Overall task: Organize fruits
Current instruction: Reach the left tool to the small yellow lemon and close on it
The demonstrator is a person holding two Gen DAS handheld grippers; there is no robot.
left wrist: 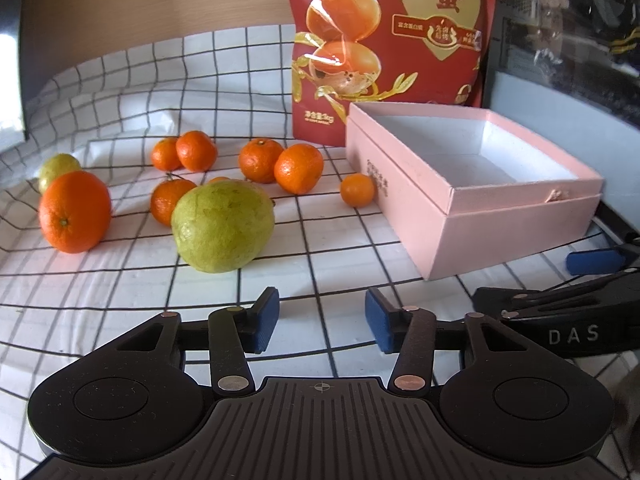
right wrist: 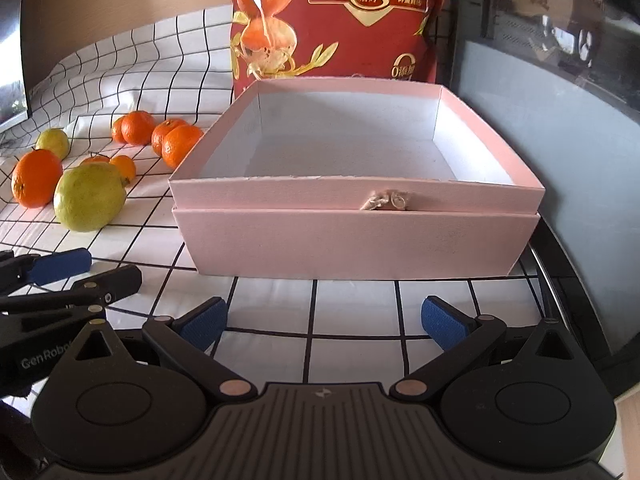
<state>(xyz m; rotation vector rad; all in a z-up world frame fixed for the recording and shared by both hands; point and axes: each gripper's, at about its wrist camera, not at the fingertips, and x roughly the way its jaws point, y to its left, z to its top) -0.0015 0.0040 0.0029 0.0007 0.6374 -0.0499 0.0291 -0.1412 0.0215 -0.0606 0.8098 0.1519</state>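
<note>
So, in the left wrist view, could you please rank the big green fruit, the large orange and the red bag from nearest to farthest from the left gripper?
1. Big green fruit, just ahead of the left gripper, slightly left.
2. Large orange, far left.
3. Red bag, standing at the back behind the pink box.

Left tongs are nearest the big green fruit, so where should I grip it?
Grip the big green fruit across its widest middle, coming from the near side above the cloth. A tangerine crowds its far left, and the left tongs must open wider.
</note>
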